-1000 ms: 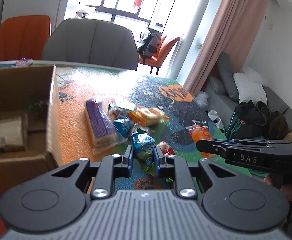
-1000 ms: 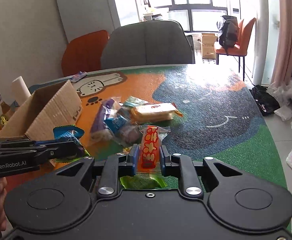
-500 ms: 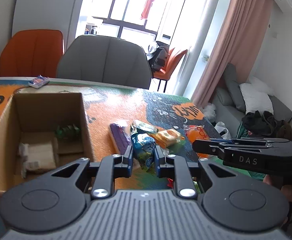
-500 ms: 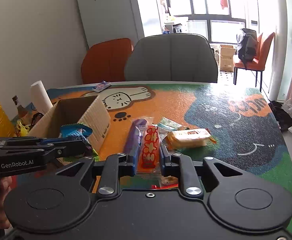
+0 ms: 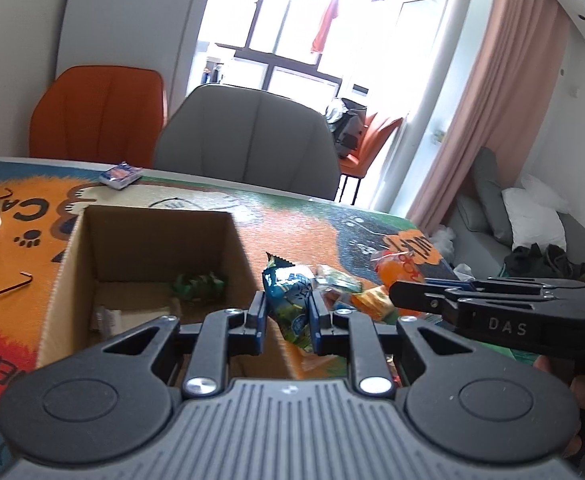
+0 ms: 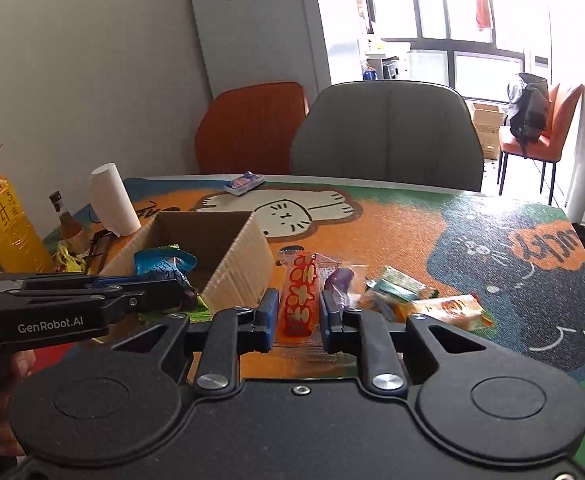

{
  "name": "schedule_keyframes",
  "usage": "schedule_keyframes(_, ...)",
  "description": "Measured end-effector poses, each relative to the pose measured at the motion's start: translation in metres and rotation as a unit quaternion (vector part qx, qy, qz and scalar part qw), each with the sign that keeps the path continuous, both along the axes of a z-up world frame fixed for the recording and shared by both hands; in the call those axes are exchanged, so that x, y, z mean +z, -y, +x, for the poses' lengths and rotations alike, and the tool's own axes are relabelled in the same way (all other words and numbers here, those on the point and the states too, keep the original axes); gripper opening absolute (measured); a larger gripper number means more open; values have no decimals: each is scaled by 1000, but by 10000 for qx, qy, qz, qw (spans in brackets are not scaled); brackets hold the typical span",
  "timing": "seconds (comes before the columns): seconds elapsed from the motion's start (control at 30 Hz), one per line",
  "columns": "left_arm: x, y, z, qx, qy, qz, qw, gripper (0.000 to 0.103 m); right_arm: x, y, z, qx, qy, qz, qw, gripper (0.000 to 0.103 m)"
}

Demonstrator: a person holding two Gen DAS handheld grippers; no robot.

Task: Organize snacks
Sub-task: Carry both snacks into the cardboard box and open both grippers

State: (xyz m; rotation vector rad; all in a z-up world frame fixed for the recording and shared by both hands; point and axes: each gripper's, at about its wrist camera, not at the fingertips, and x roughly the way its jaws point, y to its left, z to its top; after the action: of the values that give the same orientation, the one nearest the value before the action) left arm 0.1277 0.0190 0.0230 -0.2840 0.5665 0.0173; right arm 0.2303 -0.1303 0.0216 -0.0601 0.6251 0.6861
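**Two packets held, box at ten o'clock**

Going left to right: the cardboard box point(image 5: 148, 264) sits open-topped at about ten o'clock from your left gripper point(image 5: 286, 312), just beside it, with a green packet point(image 5: 198, 284) already lying at the bottom. That left gripper is pinching a blue packet point(image 5: 290, 300), which stands roughly upright between the jaws, long axis running away from you. Its tip looks level with the box's near right wall, so I judge the drop calls for a short swing to the left over that wall.

Your right gripper point(image 6: 296, 312) is clamped on a red flowered packet point(image 6: 299, 296), long axis also pointing straight ahead. From it the box lies at about eleven o'clock, farther off than from the left, so the left hand is nearer and should probably go first.

The leftover pile, a purple packet point(image 6: 342, 284) among others, lies on the table point(image 6: 412, 232) at one o'clock of the right gripper. The paper roll point(image 6: 114, 200) stands beyond the box, out of the way. The two grippers ride close together, so mind a clash.
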Motion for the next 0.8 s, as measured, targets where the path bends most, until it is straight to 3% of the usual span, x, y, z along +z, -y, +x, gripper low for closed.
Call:
schedule_keyframes(0.53, -19, -48, 13, 508, -334, -151, 9980, 21, 3, -50, 10, 323, -23, -36, 9995, 20)
schedule_keyframes(0.73, -18, -64, 7, 703, -349, -222, 9967, 26, 6, -69, 12, 482, -4, -60, 9988, 20)
schedule_keyframes(0.8, -16, -67, 4, 759, -314, -206, 9964, 31, 7, -75, 13, 534, -5, -58, 9986, 20)
